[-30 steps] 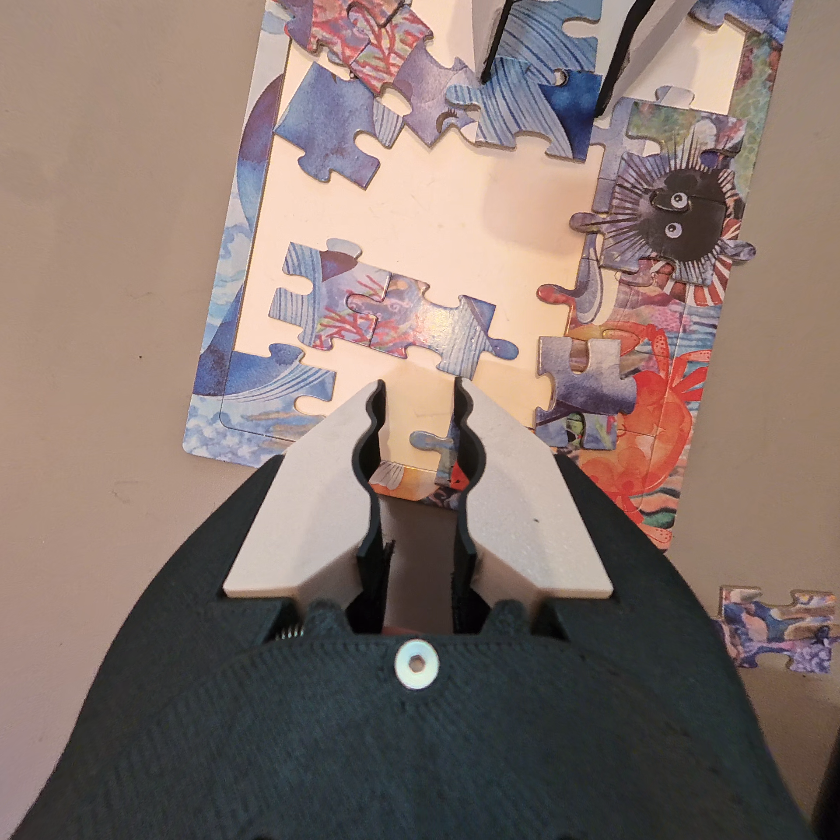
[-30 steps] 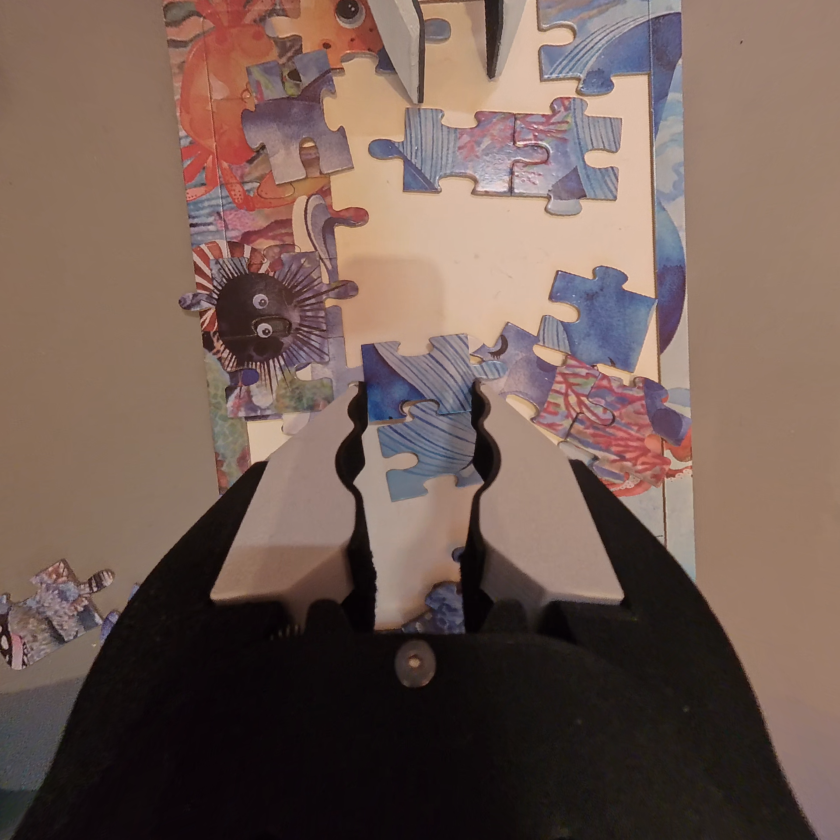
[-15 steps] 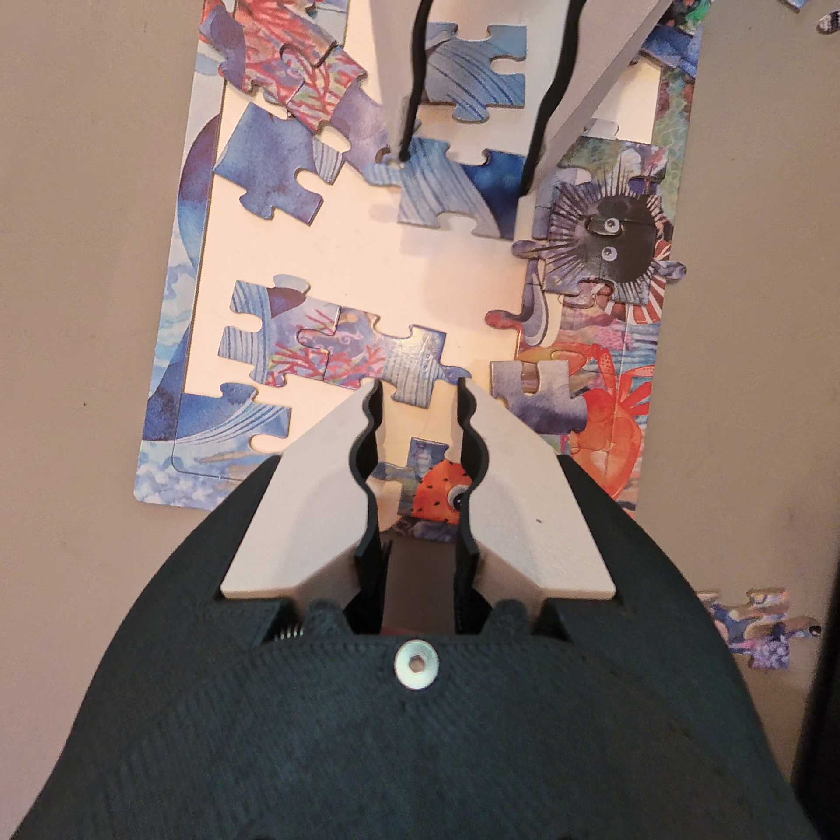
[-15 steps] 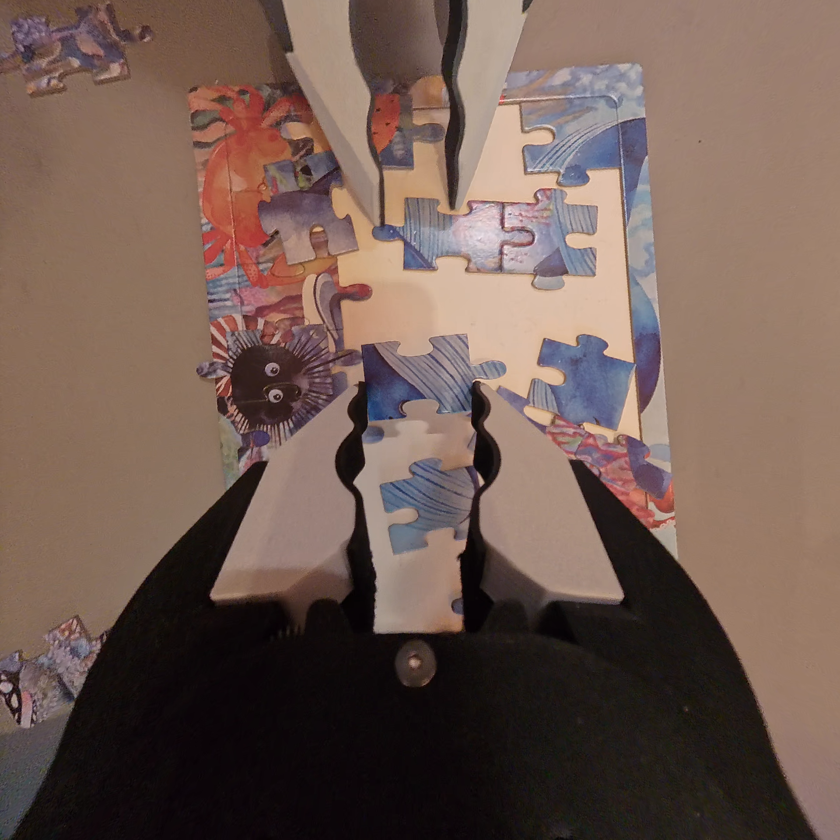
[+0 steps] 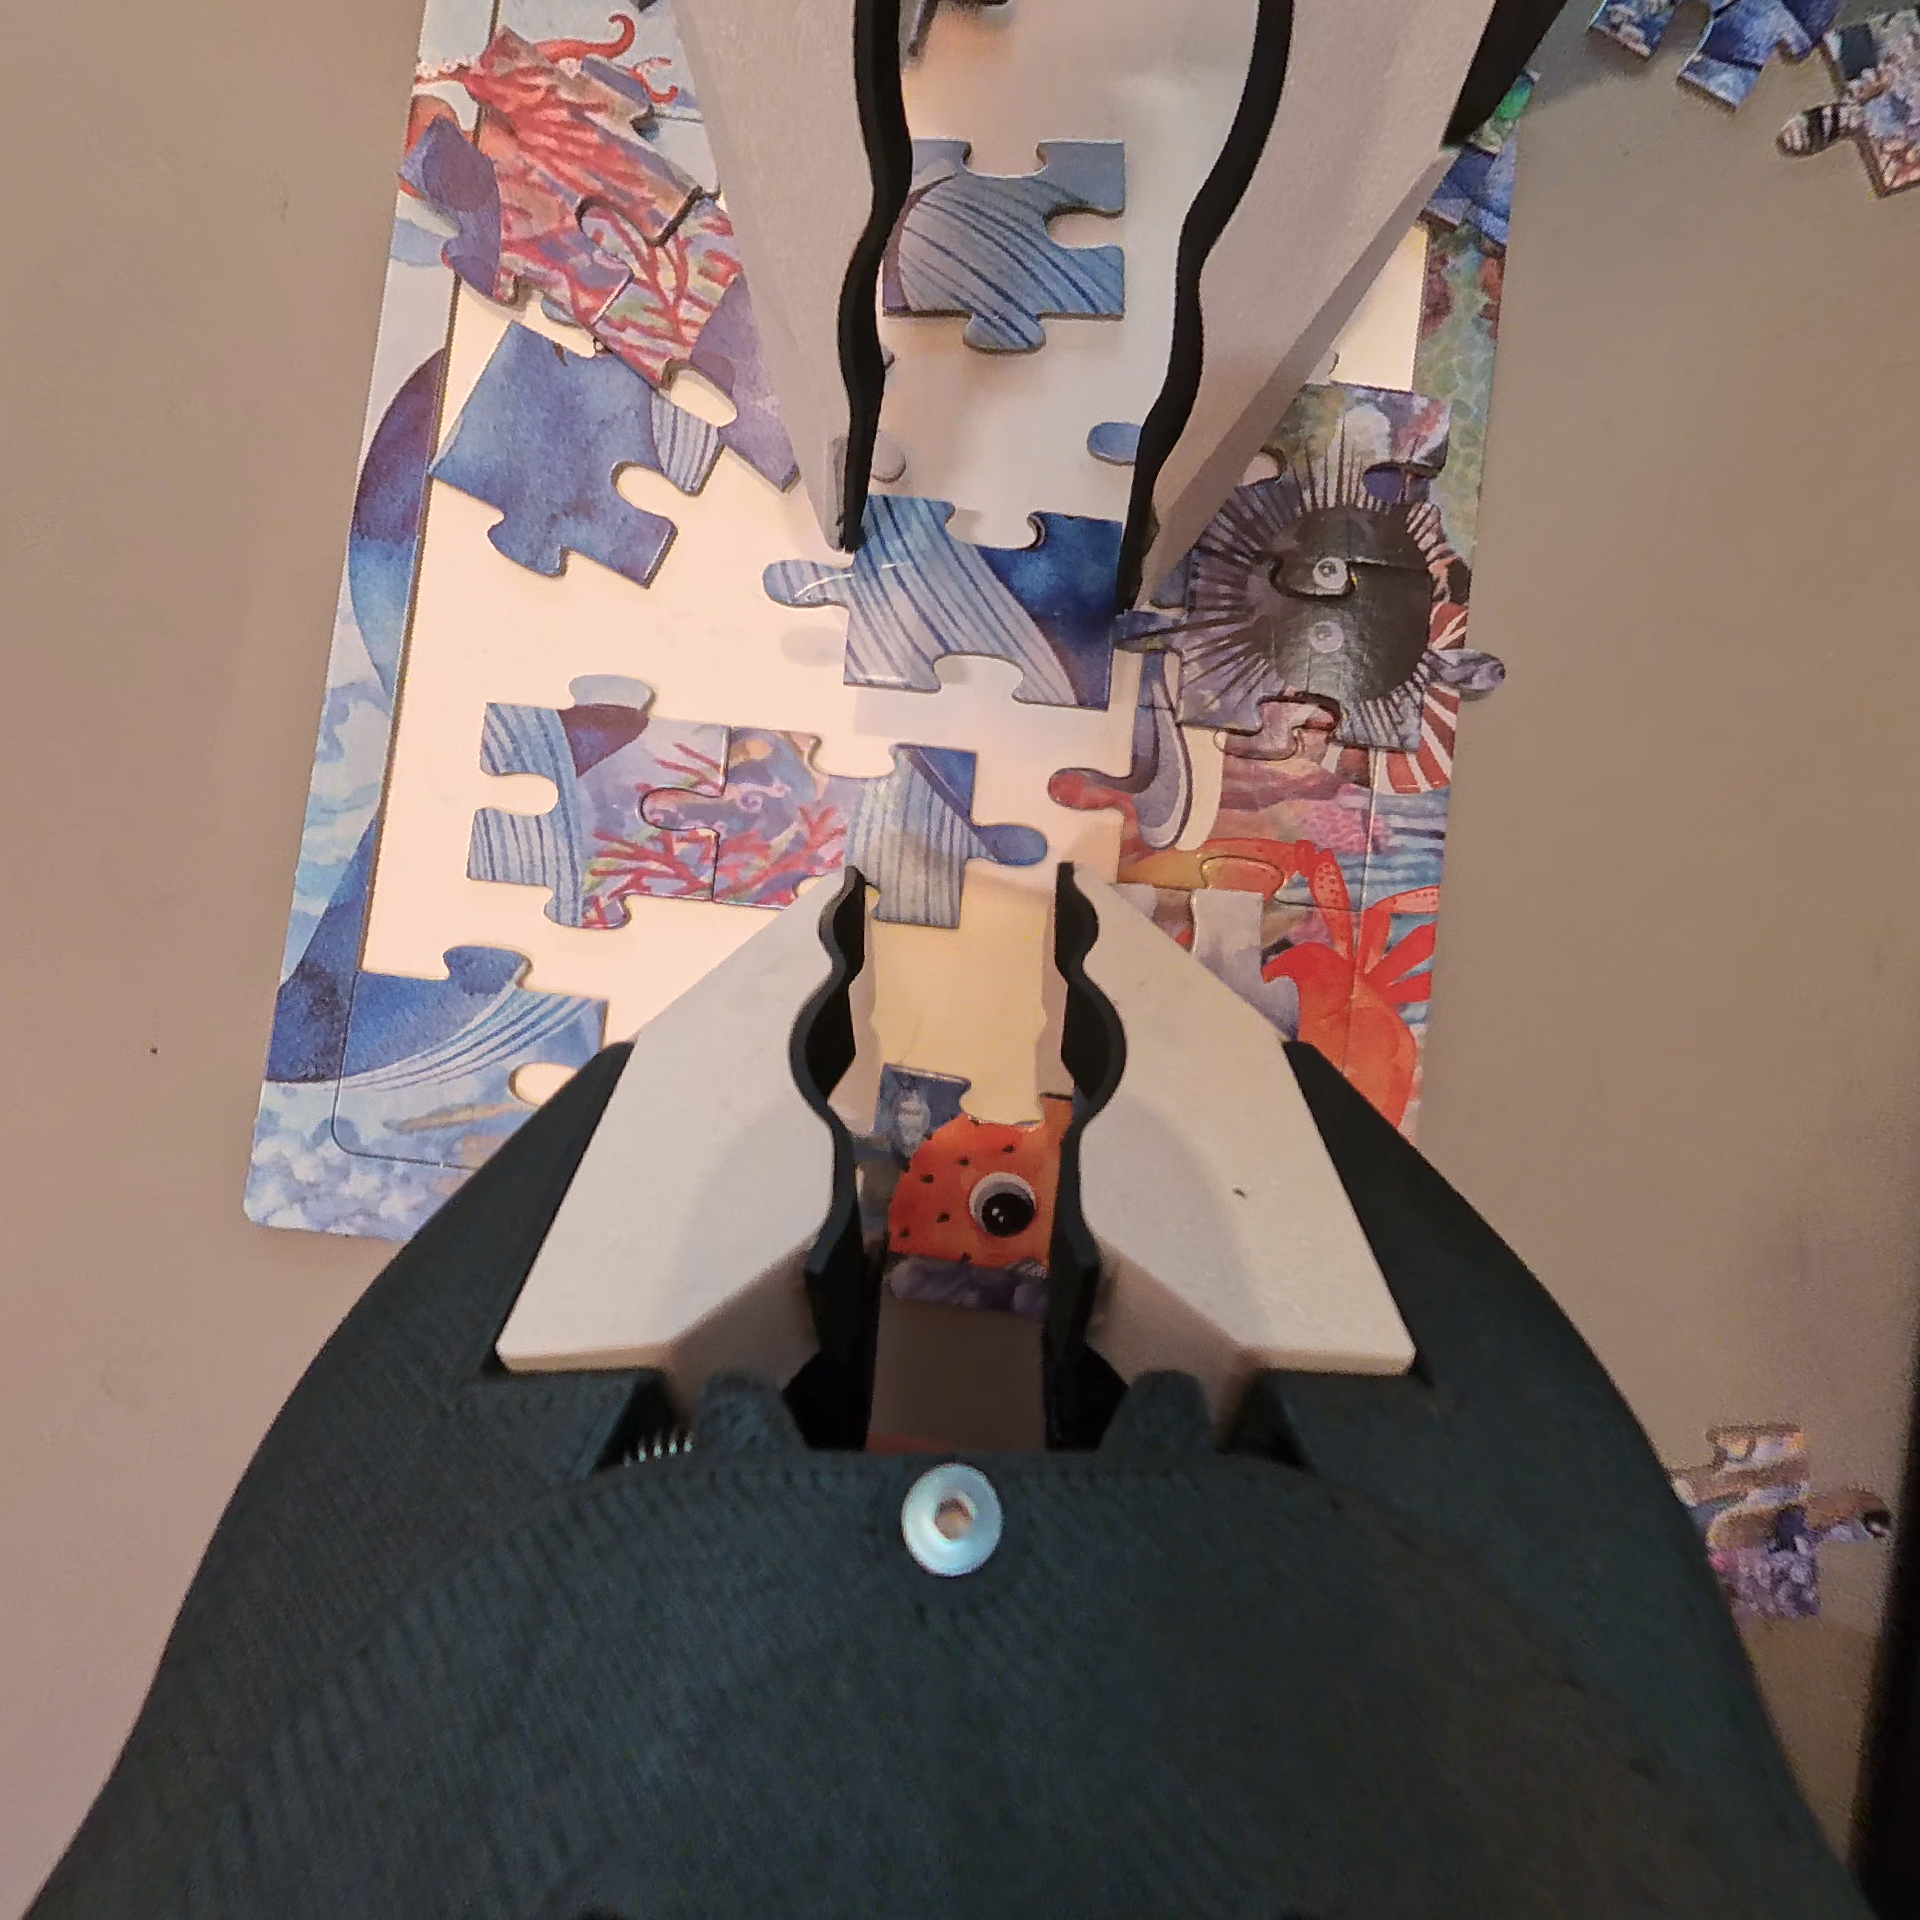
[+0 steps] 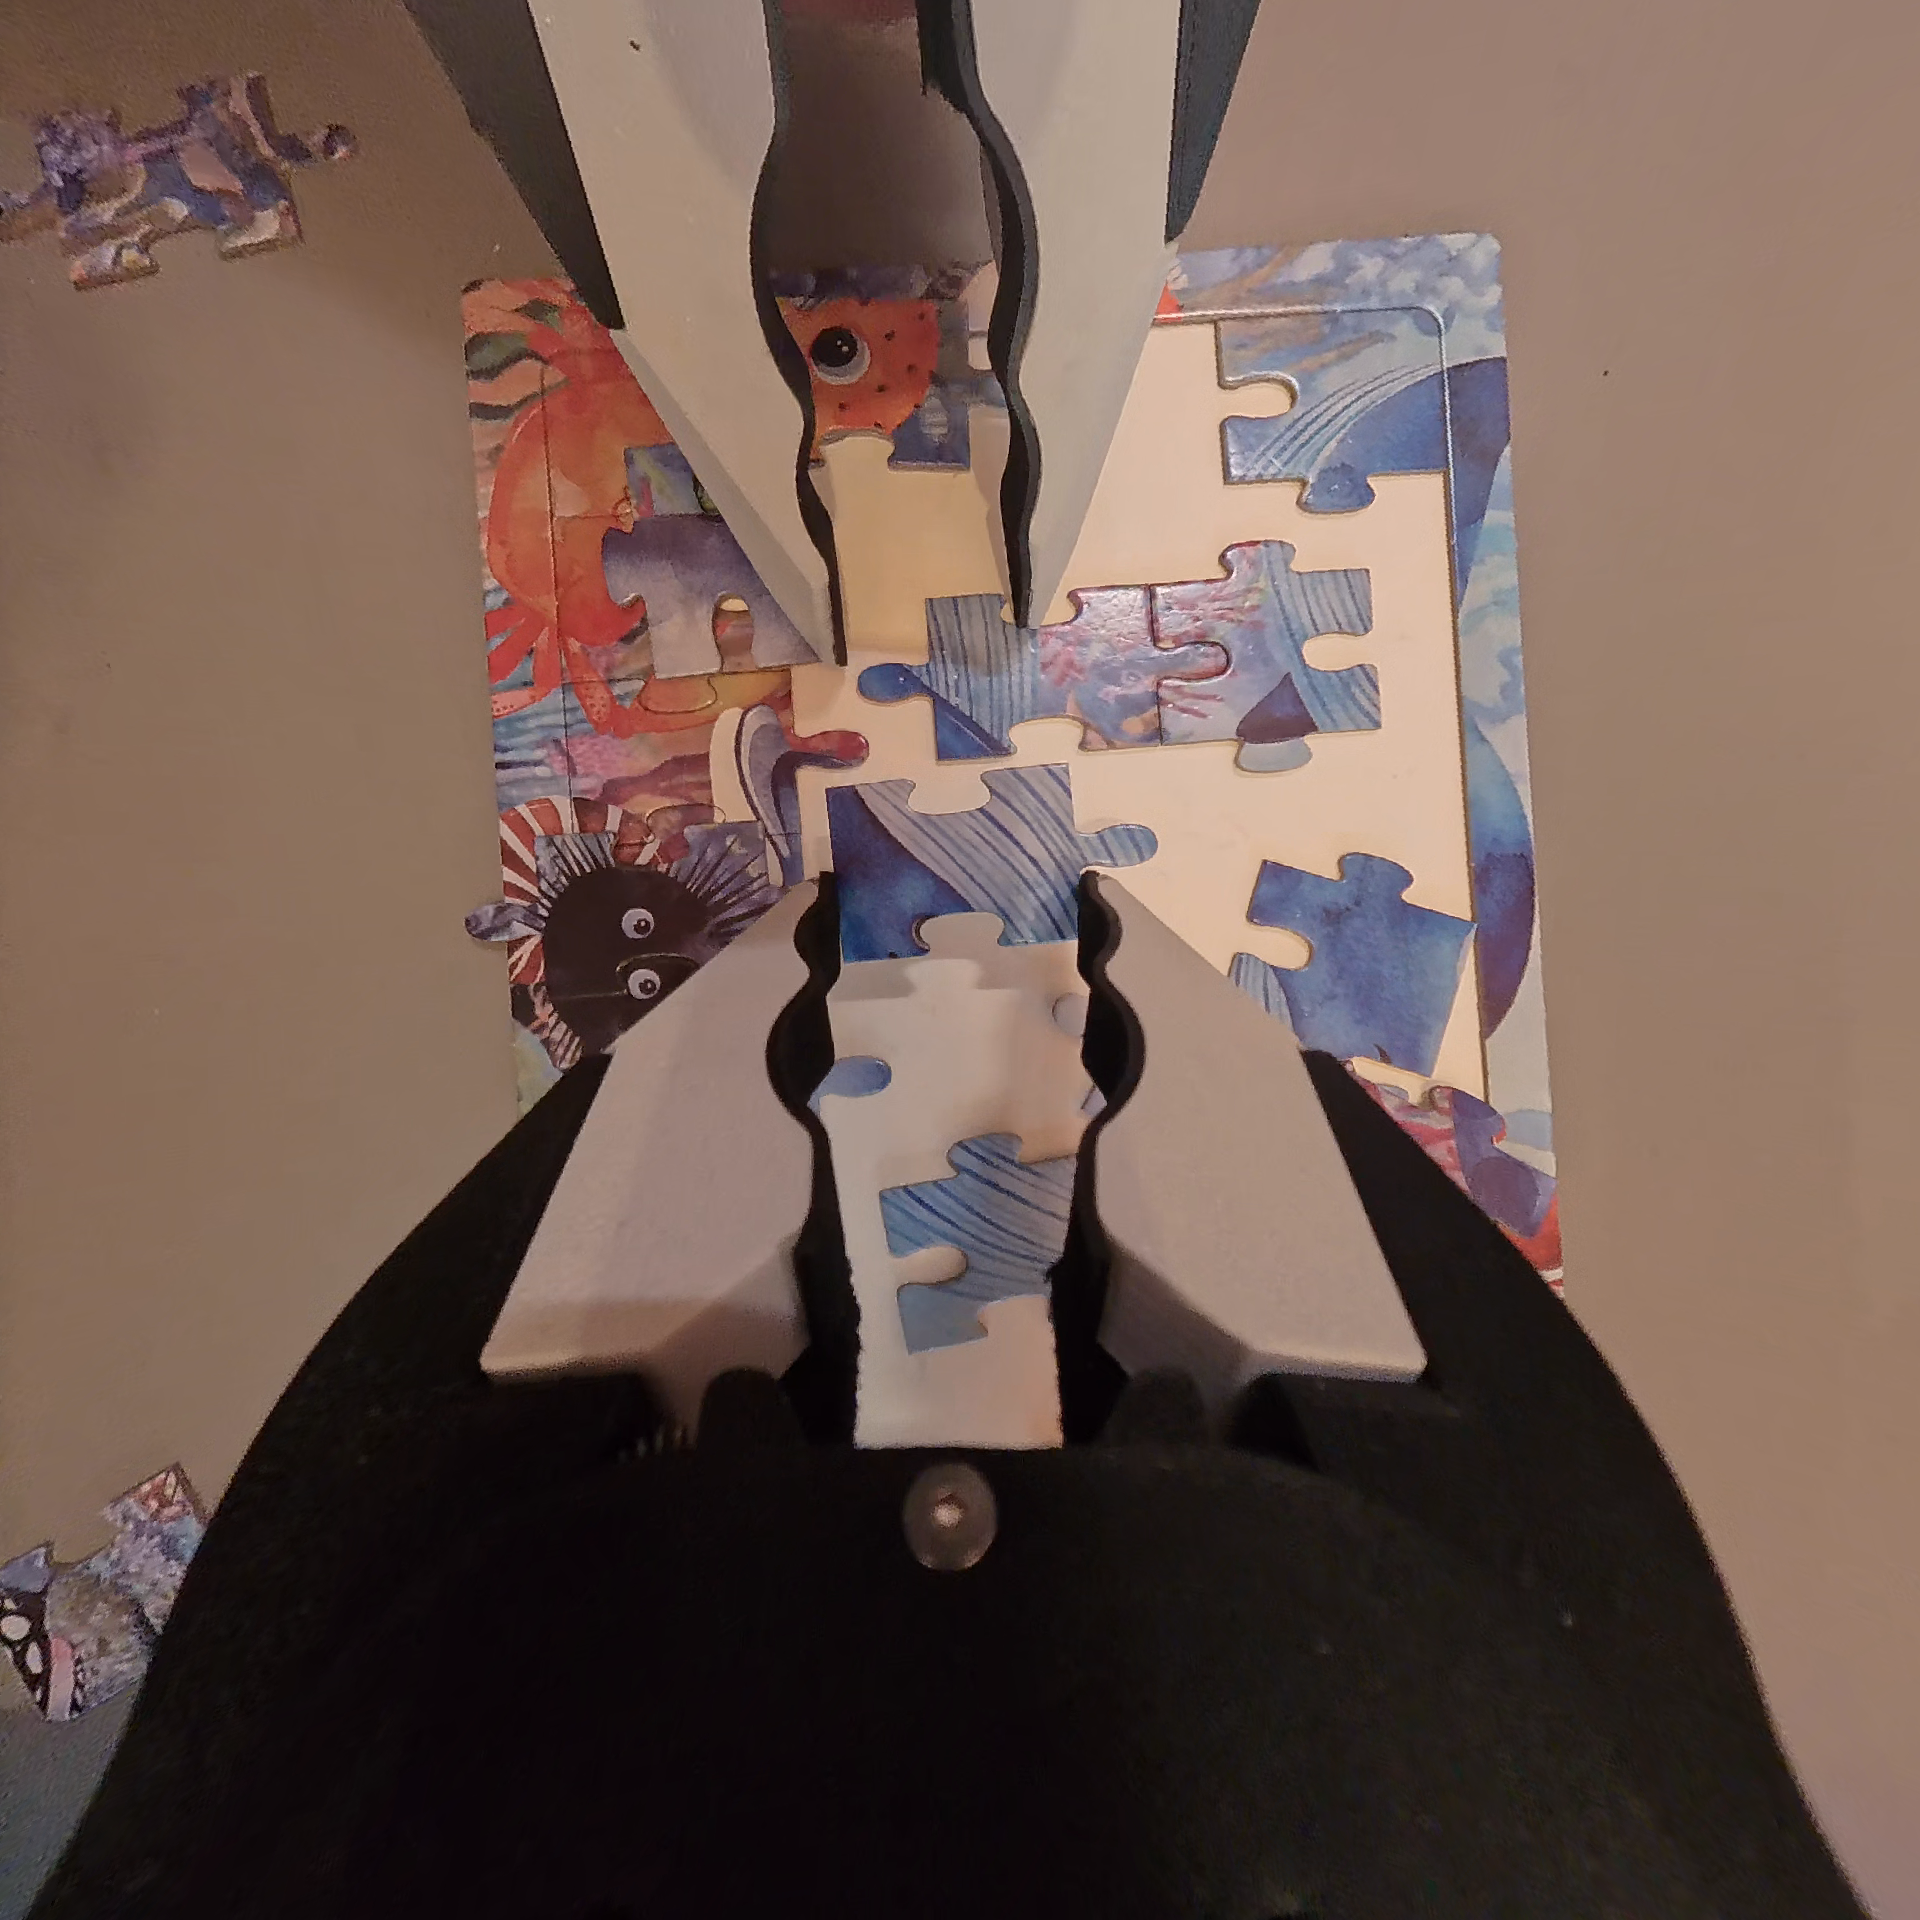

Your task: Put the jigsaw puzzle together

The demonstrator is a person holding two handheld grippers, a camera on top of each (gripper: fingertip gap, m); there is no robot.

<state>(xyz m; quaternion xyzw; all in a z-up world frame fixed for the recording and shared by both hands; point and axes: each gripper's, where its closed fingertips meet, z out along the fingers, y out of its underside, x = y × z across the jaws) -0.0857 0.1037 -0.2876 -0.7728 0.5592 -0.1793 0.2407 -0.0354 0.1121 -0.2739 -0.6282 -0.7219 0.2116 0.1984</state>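
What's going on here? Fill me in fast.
A person is assembling a sea-creature jigsaw in a puzzle tray on a tan table, with a handheld gripper in each hand. Both are open and hold nothing. The right gripper is poised over a blue striped piece beside the black sea urchin; the left gripper hovers near a joined three-piece strip. The crab side is largely filled, the middle is mostly bare, and a few loose pieces lie off the tray.

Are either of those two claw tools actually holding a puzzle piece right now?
No. The left gripper and right gripper both have open jaws; pieces lie flat on the puzzle tray.
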